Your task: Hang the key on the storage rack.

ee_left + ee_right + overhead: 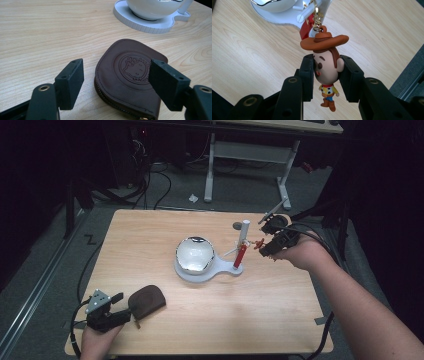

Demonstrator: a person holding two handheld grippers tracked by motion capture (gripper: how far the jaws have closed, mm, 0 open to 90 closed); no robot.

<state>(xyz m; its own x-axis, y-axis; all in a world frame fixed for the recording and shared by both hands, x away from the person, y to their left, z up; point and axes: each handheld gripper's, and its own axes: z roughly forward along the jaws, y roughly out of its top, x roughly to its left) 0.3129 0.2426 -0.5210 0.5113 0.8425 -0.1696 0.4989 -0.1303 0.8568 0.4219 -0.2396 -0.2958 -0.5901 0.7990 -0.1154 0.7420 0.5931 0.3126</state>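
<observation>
A brown leather zip pouch (125,75) with an embossed round logo lies flat at the table's near left (146,301). My left gripper (116,80) is open, its jaws standing to either side of the pouch's near end, and it sits just left of the pouch (123,307) in the high view. A small cowboy figure keychain (325,70) hangs by a gold chain (317,17) from the white stand (243,234). My right gripper (327,72) is shut on the figure's head, just right of the stand's post (262,245).
The white stand's flat base (220,268) carries a shiny white bowl (195,254) at mid table. A red tag (239,256) hangs by the post. The table's right edge (314,285) lies under my right forearm. Cables trail off the table from both grippers.
</observation>
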